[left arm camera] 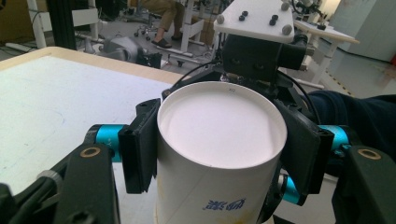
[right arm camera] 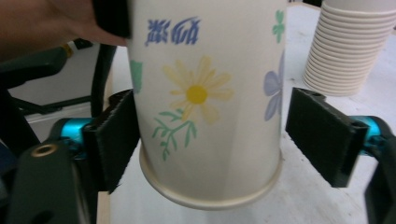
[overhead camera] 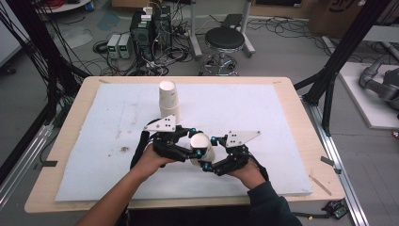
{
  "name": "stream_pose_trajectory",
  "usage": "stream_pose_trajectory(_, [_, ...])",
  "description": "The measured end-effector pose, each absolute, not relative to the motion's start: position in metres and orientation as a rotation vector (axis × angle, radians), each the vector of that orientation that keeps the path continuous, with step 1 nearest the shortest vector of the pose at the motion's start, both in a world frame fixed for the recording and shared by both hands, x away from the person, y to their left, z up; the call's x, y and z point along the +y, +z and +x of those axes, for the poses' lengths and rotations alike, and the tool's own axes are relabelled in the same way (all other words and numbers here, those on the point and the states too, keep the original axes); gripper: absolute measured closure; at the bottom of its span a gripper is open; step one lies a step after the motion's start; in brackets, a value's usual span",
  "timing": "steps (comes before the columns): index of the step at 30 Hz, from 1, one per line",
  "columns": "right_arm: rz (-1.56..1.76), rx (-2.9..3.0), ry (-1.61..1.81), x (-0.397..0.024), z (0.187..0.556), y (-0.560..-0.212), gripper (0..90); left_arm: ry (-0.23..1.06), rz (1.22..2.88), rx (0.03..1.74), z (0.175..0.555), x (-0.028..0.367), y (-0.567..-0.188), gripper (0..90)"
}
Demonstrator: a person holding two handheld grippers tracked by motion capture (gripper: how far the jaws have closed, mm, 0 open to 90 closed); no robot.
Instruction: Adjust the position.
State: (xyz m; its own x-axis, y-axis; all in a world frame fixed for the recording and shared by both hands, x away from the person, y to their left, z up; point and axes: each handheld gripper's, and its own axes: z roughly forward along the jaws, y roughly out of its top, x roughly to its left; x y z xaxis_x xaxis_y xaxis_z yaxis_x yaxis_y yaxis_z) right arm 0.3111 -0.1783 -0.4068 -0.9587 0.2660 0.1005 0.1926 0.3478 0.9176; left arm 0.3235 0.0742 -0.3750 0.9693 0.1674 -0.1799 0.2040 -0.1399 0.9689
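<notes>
Two hand-held grippers meet over the middle of the white surface (overhead camera: 263,108), and I have one paper cup (overhead camera: 201,146) between them. My left hand-held gripper (overhead camera: 188,143) is clamped on the cup near its closed base: in the left gripper view both black pads (left arm camera: 140,149) press against the cup's (left arm camera: 219,154) white wall, with the flat round base turned up toward that camera. My right hand-held gripper (overhead camera: 214,157) sits at the other end, around the rim end of the same cup (right arm camera: 205,102). In the right gripper view its left pad (right arm camera: 116,140) lies against or just beside the wall with the yellow flower print, while the other pad stands a little apart from the cup, so I read this gripper as not clamped on it; the jaws are partly spread.

From the high view, a stack of white paper cups (overhead camera: 168,100) stands upright on the surface just beyond my left hand-held gripper, well clear of the held cup. In the right gripper view that stack (right arm camera: 348,46) rises past my free pad.
</notes>
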Motion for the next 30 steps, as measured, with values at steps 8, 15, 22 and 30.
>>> stream_pose_trajectory(8, [0.405, 2.523, 1.733, -0.18, 0.31, -0.406, 34.9, -0.045, 1.711, 0.271, 0.324, 0.077, -0.374, 35.5])
stream_pose_trajectory(15, [0.391, 2.565, 1.68, -0.181, 0.31, -0.402, 37.9, -0.008, 1.767, 0.296, 0.324, 0.083, -0.367, 15.4])
stream_pose_trajectory(22, [0.381, 2.634, 1.533, -0.179, 0.313, -0.398, 37.8, 0.036, 1.86, 0.283, 0.323, 0.096, -0.358, 15.4])
stream_pose_trajectory(30, [0.298, 2.733, 1.356, -0.169, 0.317, -0.379, 37.1, 0.019, 1.954, 0.247, 0.323, 0.1, -0.353, 15.4])
